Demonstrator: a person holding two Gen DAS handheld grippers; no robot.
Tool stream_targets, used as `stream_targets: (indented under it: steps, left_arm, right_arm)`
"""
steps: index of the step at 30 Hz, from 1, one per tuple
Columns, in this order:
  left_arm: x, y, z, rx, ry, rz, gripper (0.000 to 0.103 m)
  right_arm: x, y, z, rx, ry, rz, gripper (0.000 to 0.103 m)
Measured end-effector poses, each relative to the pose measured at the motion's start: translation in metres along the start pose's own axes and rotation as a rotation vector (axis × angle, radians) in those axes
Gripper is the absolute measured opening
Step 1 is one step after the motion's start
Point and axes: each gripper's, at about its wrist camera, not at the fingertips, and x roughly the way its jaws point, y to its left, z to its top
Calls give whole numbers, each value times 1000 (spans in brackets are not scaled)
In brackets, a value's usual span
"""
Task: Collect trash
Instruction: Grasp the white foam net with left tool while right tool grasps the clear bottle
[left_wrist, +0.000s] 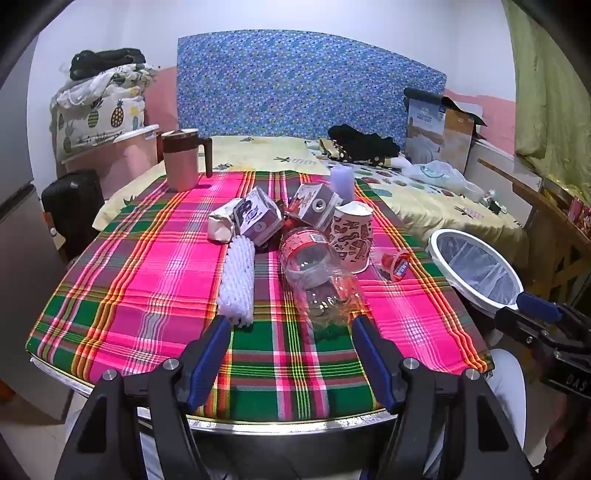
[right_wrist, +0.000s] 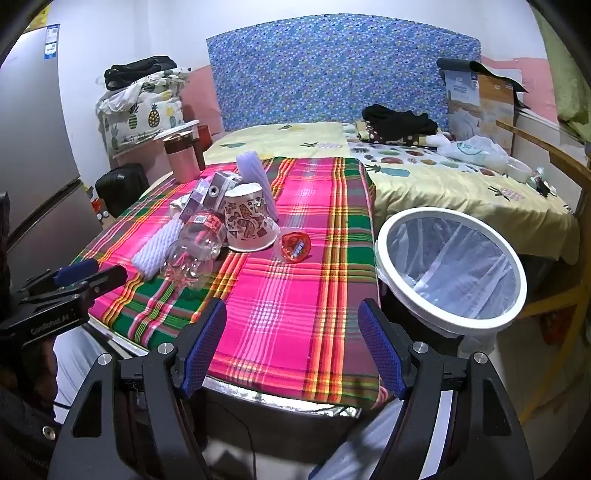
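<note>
Trash lies in a pile on the plaid tablecloth (left_wrist: 155, 288): a clear plastic bottle (left_wrist: 317, 273) (right_wrist: 195, 247), a white foam net sleeve (left_wrist: 238, 280) (right_wrist: 155, 247), two small cartons (left_wrist: 258, 218) (left_wrist: 317, 203), a patterned paper cup (left_wrist: 352, 236) (right_wrist: 249, 218) upside down, and a red jelly cup (left_wrist: 395, 264) (right_wrist: 294, 245). My left gripper (left_wrist: 291, 325) is open and empty, just short of the bottle's base. My right gripper (right_wrist: 291, 308) is open and empty above the cloth's near edge. A white-rimmed bin with a clear liner (right_wrist: 450, 266) (left_wrist: 476, 269) stands right of the table.
A pink jug (left_wrist: 183, 160) and a lilac ribbed cup (left_wrist: 343, 181) stand at the table's far side. A bed (right_wrist: 461, 192) with clothes and a plastic bag lies behind. A fridge (right_wrist: 33, 166) and a black suitcase (left_wrist: 74, 206) are at the left.
</note>
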Motion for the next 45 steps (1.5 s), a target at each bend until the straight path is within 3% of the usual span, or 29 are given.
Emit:
stream_targets:
  steps: [6,16,23,24,31,45]
  left_arm:
    - [18,15,3,-30,19,15,68]
    - [59,45,15,-55,43,81,68]
    - [97,54,24,-62,90,64,68]
    - [103,54,24,-57,99,63,67]
    - [118,59,19,-56,133,54,34]
    - [95,85,8,-123,100,66,28]
  right_arm:
    - [-1,1,2,-3,1,15,75]
    - [33,24,21,-33,52,73,75]
    - [51,34,31,-35,72,109,75]
    - [54,35,32,-32,77,112,75]
    - [67,46,40,-21,112,145,75]
    - [97,75,46,-36,200,191,75]
